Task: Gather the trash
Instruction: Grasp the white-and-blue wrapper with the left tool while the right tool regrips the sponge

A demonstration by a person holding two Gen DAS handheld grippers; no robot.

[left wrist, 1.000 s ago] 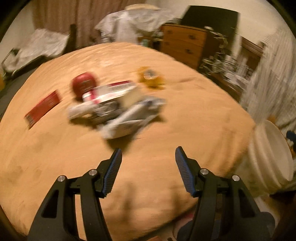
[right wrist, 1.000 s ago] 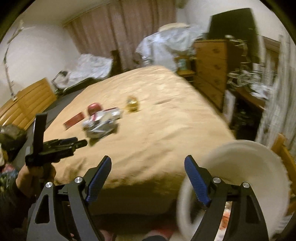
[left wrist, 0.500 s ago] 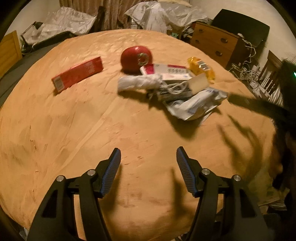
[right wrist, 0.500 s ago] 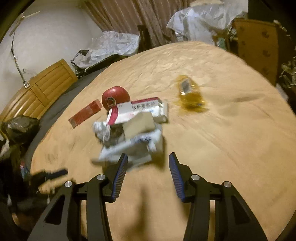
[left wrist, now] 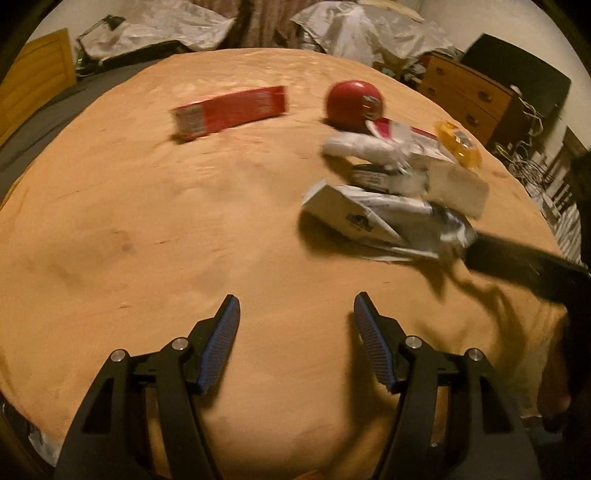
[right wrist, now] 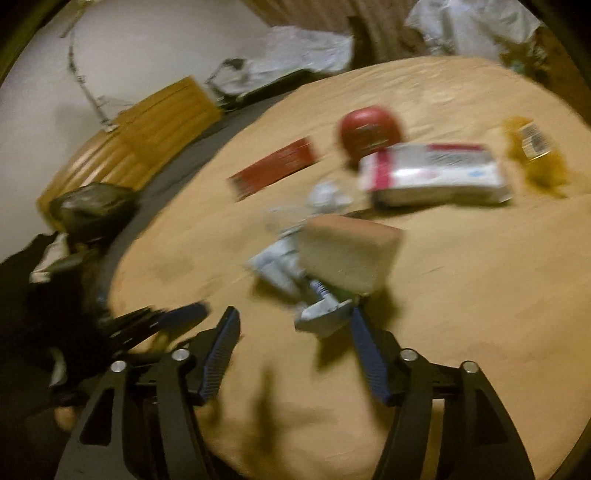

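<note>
A pile of trash lies on the tan bed cover (left wrist: 147, 240): a crumpled white and grey wrapper (left wrist: 376, 221), a beige box (left wrist: 456, 182), a white and red box (left wrist: 402, 133), a red round thing (left wrist: 354, 103), a yellow wrapper (left wrist: 458, 144) and a flat red box (left wrist: 229, 112). My left gripper (left wrist: 295, 314) hovers open over bare cover, short of the pile. My right gripper (right wrist: 293, 325) has its jaws opening. The wrapper's (right wrist: 288, 269) near end sits between its fingertips, close to the right finger, and is not pressed. The beige box (right wrist: 347, 251) rests on that wrapper.
A wooden dresser (left wrist: 472, 99) stands beyond the bed at the right, and plastic-covered heaps (left wrist: 354, 26) stand behind it. A wooden board (right wrist: 147, 129) and a dark bag (right wrist: 92, 210) are off the bed's left side. The bed's edge runs just below both grippers.
My right gripper swung from the white basket to the pile, narrowed, then widened at the wrapper's end. The left gripper came lower and closer, and the pile shifted right in its view.
</note>
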